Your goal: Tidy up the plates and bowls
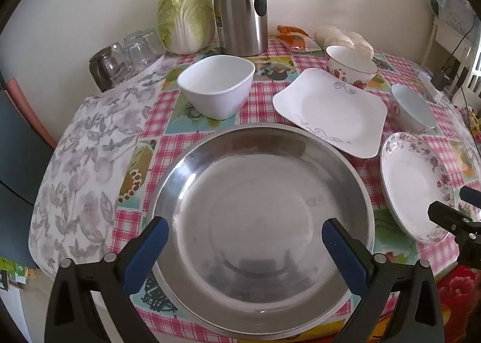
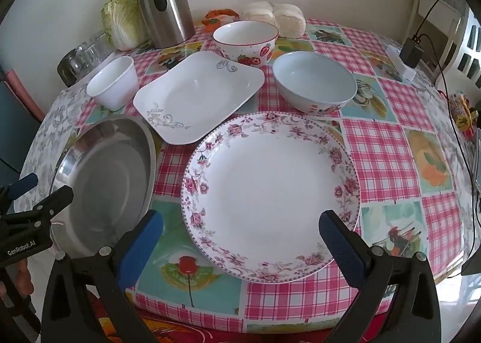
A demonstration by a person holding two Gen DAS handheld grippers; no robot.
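A big steel basin (image 1: 261, 222) (image 2: 105, 180) sits at the table's front left. My left gripper (image 1: 245, 240) is open and empty just above its near rim. A round floral plate (image 2: 270, 195) (image 1: 416, 186) lies at the front right. My right gripper (image 2: 240, 231) is open and empty over its near edge. Behind them are a white square plate (image 1: 330, 108) (image 2: 198, 96), a white square bowl (image 1: 218, 84) (image 2: 112, 81), a strawberry bowl (image 1: 350, 66) (image 2: 246, 42) and a pale blue bowl (image 1: 413, 108) (image 2: 314, 81).
A steel thermos jug (image 1: 240, 3) (image 2: 163, 0), a cabbage (image 1: 186, 16), upturned glasses (image 1: 126, 54) and white buns (image 2: 275, 16) line the back wall. A charger and cable (image 2: 410, 52) lie at the right. A checked tablecloth (image 2: 381, 156) covers the table.
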